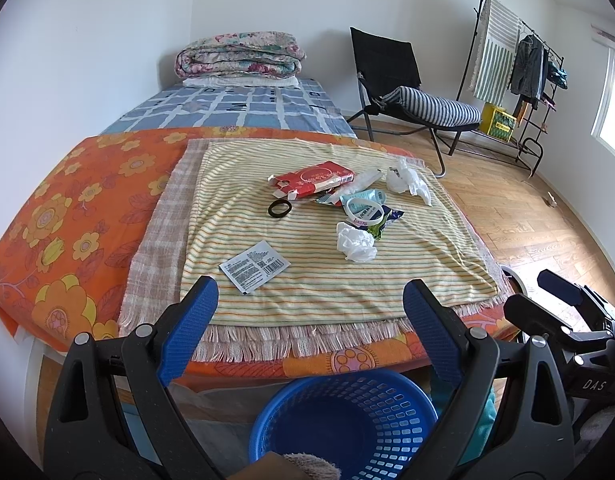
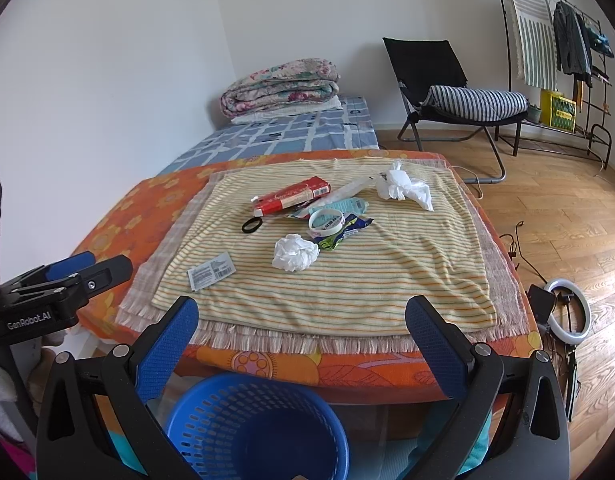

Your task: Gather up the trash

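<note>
Trash lies on a striped yellow cloth (image 1: pixel 315 276) on the bed: a grey sachet (image 1: pixel 254 266) (image 2: pixel 211 271) nearest, a crumpled white tissue (image 1: pixel 355 241) (image 2: pixel 295 253), a red carton (image 1: pixel 315 178) (image 2: pixel 293 195), wrappers with a white wristband (image 1: pixel 365 209) (image 2: pixel 327 220), a white plastic bag (image 1: pixel 407 180) (image 2: pixel 405 188) and a black hair tie (image 1: pixel 279 209) (image 2: pixel 252 225). A blue basket (image 1: pixel 343 420) (image 2: pixel 255 428) stands on the floor below the bed edge. My left gripper (image 1: pixel 311 292) and right gripper (image 2: pixel 303 316) are open and empty, both above the basket, short of the cloth.
A folded quilt (image 1: pixel 239 56) lies at the bed's far end. A black folding chair (image 2: pixel 459 96) with a striped cushion and a clothes rack (image 2: pixel 563 52) stand at the right. A ring light (image 2: pixel 569 312) and cables lie on the wooden floor by the bed.
</note>
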`<action>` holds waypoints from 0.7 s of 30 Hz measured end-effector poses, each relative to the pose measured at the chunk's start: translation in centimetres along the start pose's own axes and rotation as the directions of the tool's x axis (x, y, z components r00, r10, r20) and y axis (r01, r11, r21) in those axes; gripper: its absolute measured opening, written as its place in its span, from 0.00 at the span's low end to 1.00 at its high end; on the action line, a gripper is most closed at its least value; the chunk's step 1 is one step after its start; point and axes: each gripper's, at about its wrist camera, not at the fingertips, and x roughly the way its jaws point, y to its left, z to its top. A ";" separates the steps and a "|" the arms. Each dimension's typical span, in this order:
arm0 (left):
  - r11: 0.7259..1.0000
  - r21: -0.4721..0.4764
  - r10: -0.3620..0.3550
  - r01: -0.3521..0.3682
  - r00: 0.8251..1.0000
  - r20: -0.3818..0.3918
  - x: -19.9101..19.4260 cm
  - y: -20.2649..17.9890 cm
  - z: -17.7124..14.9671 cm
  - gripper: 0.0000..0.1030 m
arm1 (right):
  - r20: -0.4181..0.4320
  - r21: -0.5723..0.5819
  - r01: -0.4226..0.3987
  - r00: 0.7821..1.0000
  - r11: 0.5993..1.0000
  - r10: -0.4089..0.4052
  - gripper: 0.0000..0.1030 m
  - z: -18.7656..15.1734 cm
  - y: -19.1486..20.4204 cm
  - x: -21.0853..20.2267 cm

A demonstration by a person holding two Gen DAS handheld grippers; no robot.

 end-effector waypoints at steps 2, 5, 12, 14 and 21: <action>1.000 -0.001 0.000 0.000 1.000 0.001 0.0 0.0 0.0 0.93 | 0.000 0.001 -0.001 1.000 1.000 0.001 0.99 0.0 0.0 0.0; 1.000 -0.002 -0.001 0.001 1.000 0.000 0.0 0.0 0.0 0.93 | 0.000 -0.002 0.000 1.000 1.000 0.000 0.99 0.0 0.0 0.0; 1.000 -0.002 0.000 0.000 1.000 -0.001 0.0 0.0 0.0 0.93 | -0.009 0.002 0.005 1.000 1.000 -0.005 0.99 0.1 -0.4 0.2; 1.000 -0.003 0.000 0.000 1.000 -0.003 0.0 0.0 0.0 0.93 | -0.010 0.005 0.003 1.000 1.000 -0.003 0.99 0.2 -0.4 0.3; 1.000 -0.006 0.001 -0.001 1.000 -0.007 0.0 0.1 -0.3 0.93 | -0.015 0.003 0.021 1.000 1.000 -0.021 0.99 0.1 -0.6 0.6</action>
